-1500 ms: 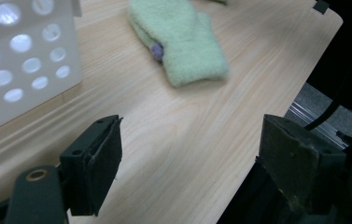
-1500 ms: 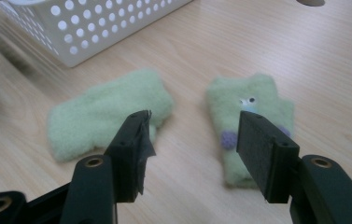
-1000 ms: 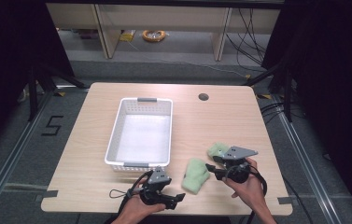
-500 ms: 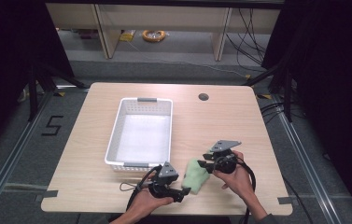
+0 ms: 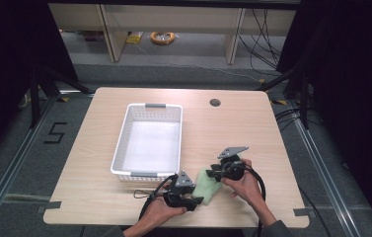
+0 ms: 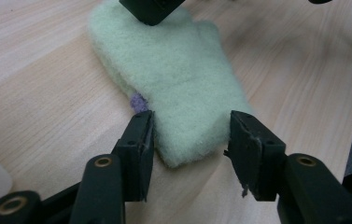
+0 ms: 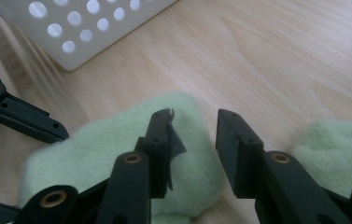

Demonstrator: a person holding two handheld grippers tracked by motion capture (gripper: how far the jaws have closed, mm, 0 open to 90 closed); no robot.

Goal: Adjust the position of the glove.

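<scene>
High view: white basket (image 5: 149, 143) at centre, nothing inside; green mitten (image 5: 207, 183) lower centre between both grippers. Left gripper view: left gripper (image 6: 190, 135) jaws apart, straddling the mitten's cuff. Right gripper view: right gripper (image 7: 193, 128) jaws apart over the mitten; second green piece (image 7: 339, 144) at right edge.

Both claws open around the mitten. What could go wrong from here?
1. The left claw straddles the cuff end of the pale green fuzzy mitten, which lies flat on the light wooden table; closing may pinch only fluff and slip.
2. The right claw is open over the same mitten's other end, near the left one; they could collide.
3. A second pale green fuzzy piece lies beside the right claw and might get snagged.
</scene>
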